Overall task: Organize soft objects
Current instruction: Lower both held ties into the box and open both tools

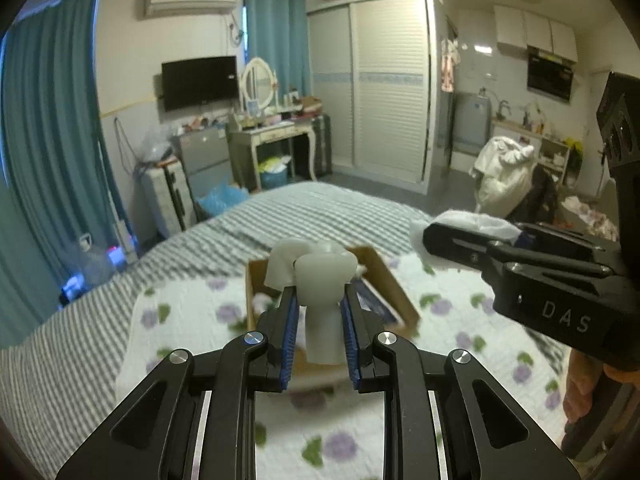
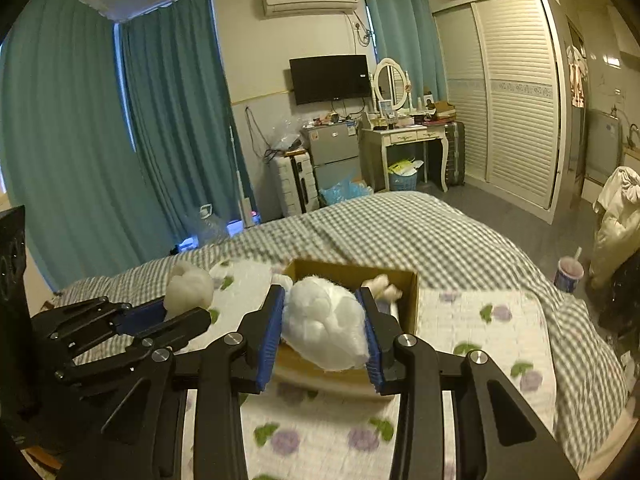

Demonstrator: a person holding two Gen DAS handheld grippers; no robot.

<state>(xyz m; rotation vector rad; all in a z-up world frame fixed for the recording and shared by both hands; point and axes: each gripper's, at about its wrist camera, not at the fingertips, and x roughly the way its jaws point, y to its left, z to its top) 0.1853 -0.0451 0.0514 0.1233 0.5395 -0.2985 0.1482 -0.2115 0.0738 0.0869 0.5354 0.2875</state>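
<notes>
Two grippers: each is held above a bed, and each grips a soft white object over or beside an open cardboard box.
Left gripper [image 1: 319, 312]: its blue-padded fingers are closed most of the way on a pale cream plush toy [image 1: 322, 280]; the toy's narrow lower part sits between the pads and its rounded upper part bulges out past the fingertips.
Right gripper [image 2: 325, 320]: its blue pads press in on both sides of a fluffy white plush [image 2: 326, 320], which fills the gap between them.
Cardboard box [image 2: 410, 304]: brown, open at the top, resting on a floral blanket; the right gripper's plush hangs over its near edge, and another small pale soft item [image 2: 383, 285] lies inside by the far right corner.
Relative position: in the right wrist view the left gripper appears at the left, its toy just left of the box.
Floral blanket [image 2: 472, 312]: white with purple flowers and green leaves, spread over a grey-and-white checked bedcover [image 2: 400, 224].
Room behind: teal curtains [image 2: 100, 120], a wall-mounted television [image 2: 330, 79], a dressing table with an oval mirror [image 2: 404, 136], and a white louvred wardrobe [image 2: 516, 92].
</notes>
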